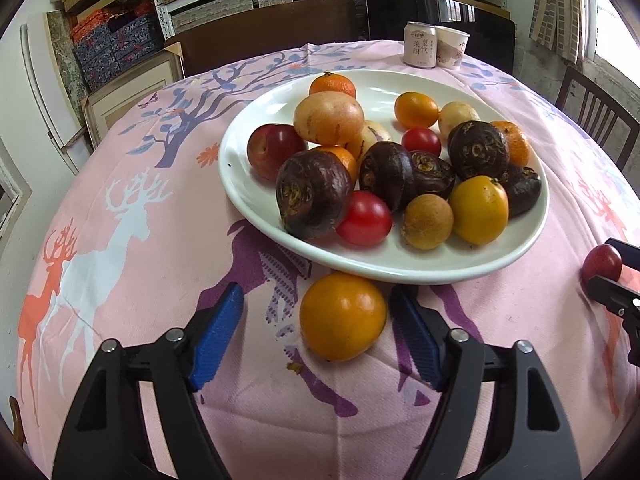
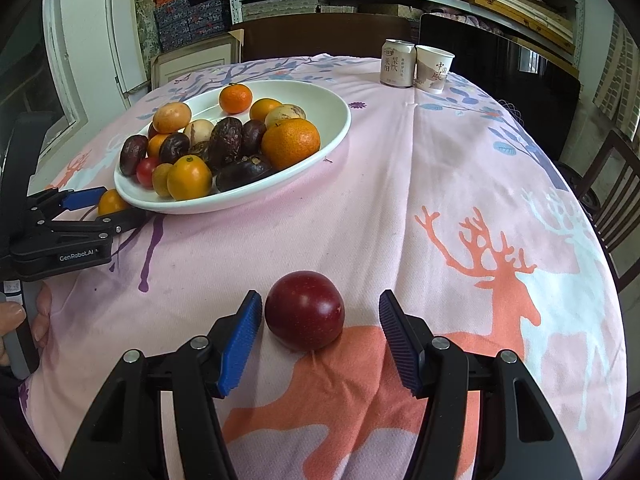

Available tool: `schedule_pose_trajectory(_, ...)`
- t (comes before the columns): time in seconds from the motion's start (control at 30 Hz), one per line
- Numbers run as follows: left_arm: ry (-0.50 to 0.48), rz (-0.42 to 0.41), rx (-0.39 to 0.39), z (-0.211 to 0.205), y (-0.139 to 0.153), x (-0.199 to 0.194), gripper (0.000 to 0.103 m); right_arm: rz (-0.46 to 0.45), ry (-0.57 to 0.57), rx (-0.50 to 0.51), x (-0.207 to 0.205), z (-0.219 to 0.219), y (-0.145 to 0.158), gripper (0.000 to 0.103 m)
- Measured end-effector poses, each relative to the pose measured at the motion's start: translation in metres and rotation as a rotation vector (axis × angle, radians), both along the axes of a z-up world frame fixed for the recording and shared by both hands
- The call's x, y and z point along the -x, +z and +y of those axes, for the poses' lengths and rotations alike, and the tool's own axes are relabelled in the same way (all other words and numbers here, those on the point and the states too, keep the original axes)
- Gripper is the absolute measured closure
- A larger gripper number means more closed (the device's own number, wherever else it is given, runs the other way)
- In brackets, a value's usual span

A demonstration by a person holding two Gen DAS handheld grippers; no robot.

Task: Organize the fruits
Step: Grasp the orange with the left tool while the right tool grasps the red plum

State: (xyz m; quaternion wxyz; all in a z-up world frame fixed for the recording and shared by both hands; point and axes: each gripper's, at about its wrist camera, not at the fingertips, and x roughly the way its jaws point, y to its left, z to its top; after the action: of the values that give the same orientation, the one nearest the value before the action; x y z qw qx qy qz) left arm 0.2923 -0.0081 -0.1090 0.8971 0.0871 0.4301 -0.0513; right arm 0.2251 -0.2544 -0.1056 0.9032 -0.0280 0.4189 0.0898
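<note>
Blue ribbed pads on the left gripper point(image 1: 316, 336) stand apart on either side of an orange fruit point(image 1: 342, 316) that sits on the pink deer-print tablecloth point(image 1: 132, 248); there is a clear gap on the left side and a narrow one on the right, so nothing is gripped. Just ahead of these fingertips lies the near rim of the white plate point(image 1: 400, 272), heaped with oranges, dark purple fruits and small red ones. The right gripper point(image 2: 320, 336) is likewise parted around a dark red plum point(image 2: 305, 310) resting on the cloth between its pads, the left pad almost against the skin, the right pad well clear; the plate lies far ahead and to its left. Judging by the task, both loose fruits likely belong on the plate. Risks from here: both fruits are round and smooth, so an off-centre squeeze, with one pad arriving first, could roll them forward out of the jaws. The orange sits so near the rim that a nudge could knock it against the plate. Soft cloth may bunch under descending fingertips, and the crowded pile could shed fruit when more is added.
</note>
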Motion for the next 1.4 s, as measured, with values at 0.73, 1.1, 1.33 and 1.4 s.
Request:
schedule_pose_trajectory(0.73,-0.007,0.037,0.070,0.009,-0.002,-0.001,0.034,0.005,-0.003,-0.011,0.000,-0.002,-0.001,0.042)
schedule_pose_trajectory(1.1,-0.012,0.028,0.053,0.006,-0.001,0.000,0.035,0.006,-0.005,-0.014,0.000,-0.002,-0.001,0.042)
schedule_pose_trajectory(1.33,-0.011,0.028,0.055,0.006,-0.001,0.000,0.034,0.004,-0.006,-0.015,0.000,-0.003,-0.001,0.042)
schedule_pose_trajectory(1.4,-0.013,0.027,0.054,0.006,-0.001,0.000,0.036,0.004,-0.007,-0.016,0.000,-0.003,0.000,0.042)
